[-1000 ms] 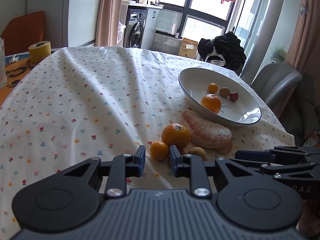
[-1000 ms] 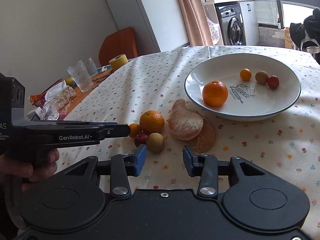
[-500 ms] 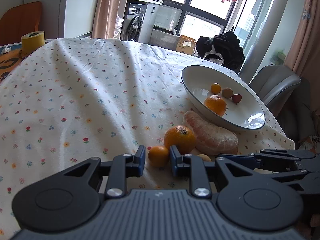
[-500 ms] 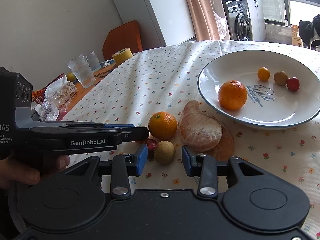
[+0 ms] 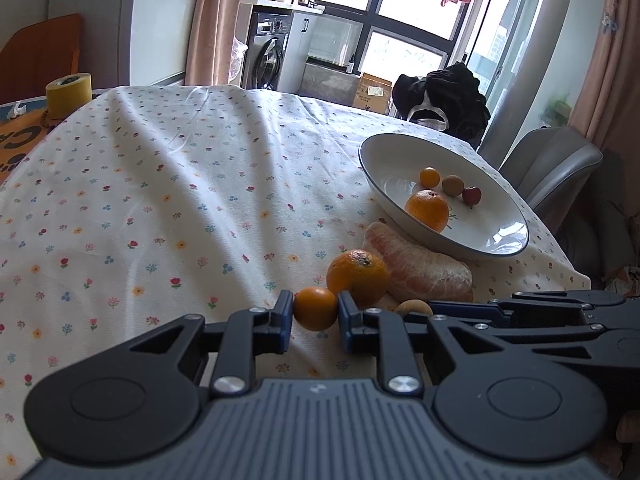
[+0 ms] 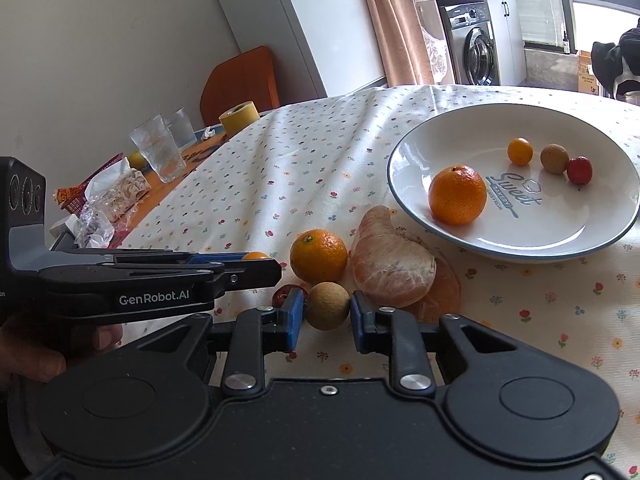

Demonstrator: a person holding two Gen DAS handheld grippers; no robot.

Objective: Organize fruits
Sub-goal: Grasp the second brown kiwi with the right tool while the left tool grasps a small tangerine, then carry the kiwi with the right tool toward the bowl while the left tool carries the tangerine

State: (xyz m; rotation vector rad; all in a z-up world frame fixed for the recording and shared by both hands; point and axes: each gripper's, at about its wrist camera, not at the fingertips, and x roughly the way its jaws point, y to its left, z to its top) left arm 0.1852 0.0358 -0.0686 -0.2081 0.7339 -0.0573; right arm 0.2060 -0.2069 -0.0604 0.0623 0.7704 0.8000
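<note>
On the flowered tablecloth point(image 5: 168, 184), the left gripper point(image 5: 315, 314) clasps a small orange point(image 5: 315, 308), while the right gripper point(image 6: 326, 312) brackets a brown fruit point(image 6: 328, 306), jaws apart.

Daylight pours through the windows point(image 5: 404, 8) at your twelve o'clock, a washing machine point(image 5: 266, 58) below them; a grey chair point(image 5: 556, 168) sits at two o'clock, an orange chair point(image 6: 244, 80) at ten.
</note>
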